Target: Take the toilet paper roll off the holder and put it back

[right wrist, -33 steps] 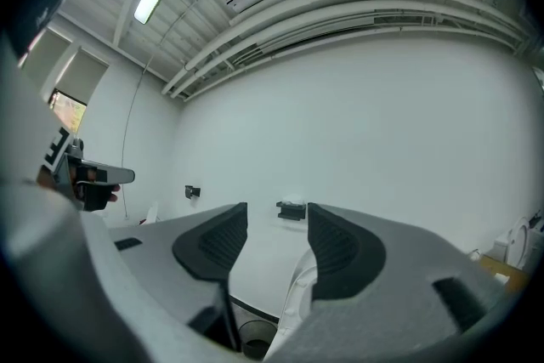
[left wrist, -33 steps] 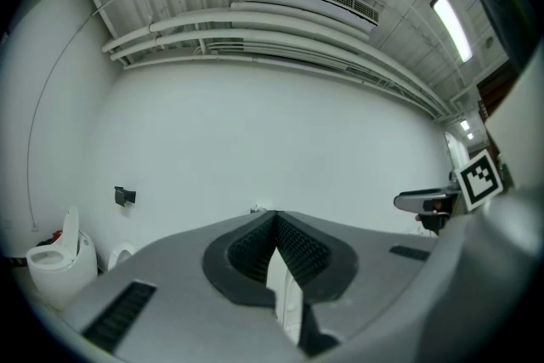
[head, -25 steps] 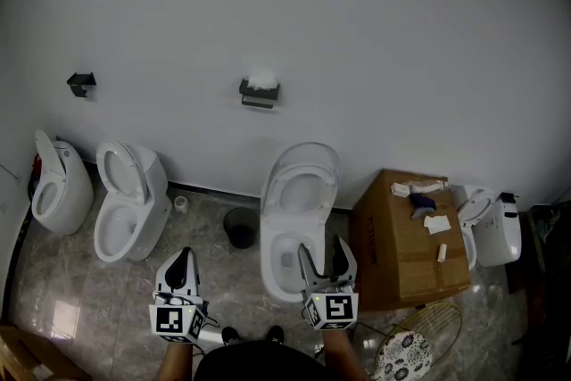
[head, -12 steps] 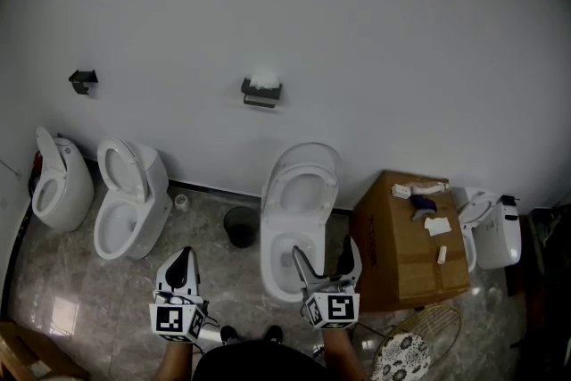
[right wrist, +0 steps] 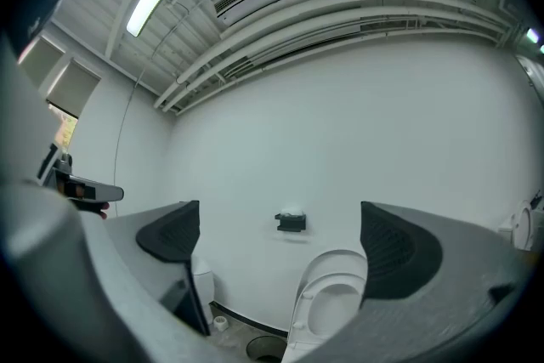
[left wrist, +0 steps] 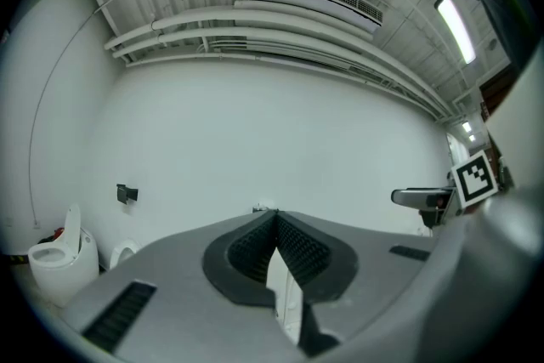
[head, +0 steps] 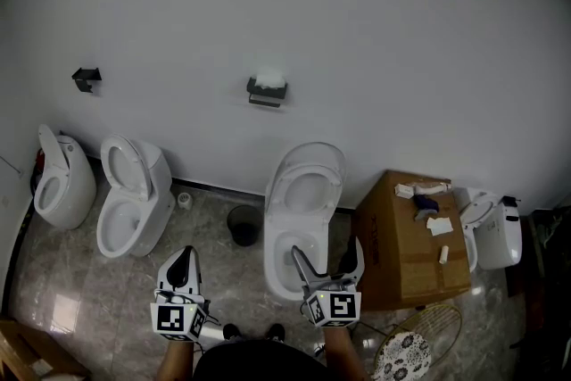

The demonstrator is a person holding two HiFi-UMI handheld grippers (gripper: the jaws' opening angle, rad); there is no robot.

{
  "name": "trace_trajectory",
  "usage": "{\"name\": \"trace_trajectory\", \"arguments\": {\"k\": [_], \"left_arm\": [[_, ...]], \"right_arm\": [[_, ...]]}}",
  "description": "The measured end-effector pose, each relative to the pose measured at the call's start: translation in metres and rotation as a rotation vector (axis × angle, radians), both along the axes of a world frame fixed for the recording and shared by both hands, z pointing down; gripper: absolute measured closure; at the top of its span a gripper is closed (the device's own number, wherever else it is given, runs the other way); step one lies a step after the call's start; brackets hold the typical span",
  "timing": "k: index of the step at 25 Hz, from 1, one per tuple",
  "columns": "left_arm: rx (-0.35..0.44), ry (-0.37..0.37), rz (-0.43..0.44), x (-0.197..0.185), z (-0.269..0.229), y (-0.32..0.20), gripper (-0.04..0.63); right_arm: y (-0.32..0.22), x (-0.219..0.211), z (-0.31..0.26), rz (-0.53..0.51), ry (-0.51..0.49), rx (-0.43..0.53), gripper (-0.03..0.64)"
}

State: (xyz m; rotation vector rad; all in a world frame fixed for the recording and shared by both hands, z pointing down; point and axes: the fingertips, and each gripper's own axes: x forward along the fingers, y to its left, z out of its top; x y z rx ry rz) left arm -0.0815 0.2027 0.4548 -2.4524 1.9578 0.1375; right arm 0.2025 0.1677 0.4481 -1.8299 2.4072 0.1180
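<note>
- Since a second ago your right gripper (head: 326, 259) has been spreading its jaws. They now stand wide apart with nothing between them, and neither hand has travelled.
- Your left gripper (head: 183, 256) has its jaws together and carries nothing.
- The toilet paper roll (head: 270, 80) sits on the dark wall holder (head: 265, 95), well apart from both grippers, above and just left of the open toilet (head: 303, 210).
- Watch the lift-off: the open bowl lies close to the drop line, so a roll that slips from a shallow pinch could likely land in it.
- Squeezing hard would probably crush the soft roll and make it awkward to reseat.
- The cardboard box (head: 406, 236) is closed, with a few small items lying on its top.
- The round dark bin (head: 241, 226) stands on the floor beside the toilet. You cannot tell what it holds.
- The wire basket (head: 428, 321) holds something patterned.
</note>
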Motion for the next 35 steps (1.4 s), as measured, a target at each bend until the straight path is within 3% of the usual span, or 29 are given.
{"name": "trace_trajectory", "arguments": {"k": [17, 28, 35], "left_arm": [[0.012, -0.009, 0.098, -0.040, -0.001, 0.006, 0.592], [0.027, -0.008, 0.097, -0.066, 0.006, -0.015, 0.592], [-0.005, -0.010, 0.073, -0.074, 0.008, -0.041, 0.592]], "right_arm": [[0.014, -0.068, -0.010, 0.004, -0.052, 0.048, 0.050], [0.001, -0.080, -0.013, 0.029, -0.040, 0.049, 0.050], [-0.025, -0.082, -0.004, 0.030, -0.056, 0.052, 0.050]]}}
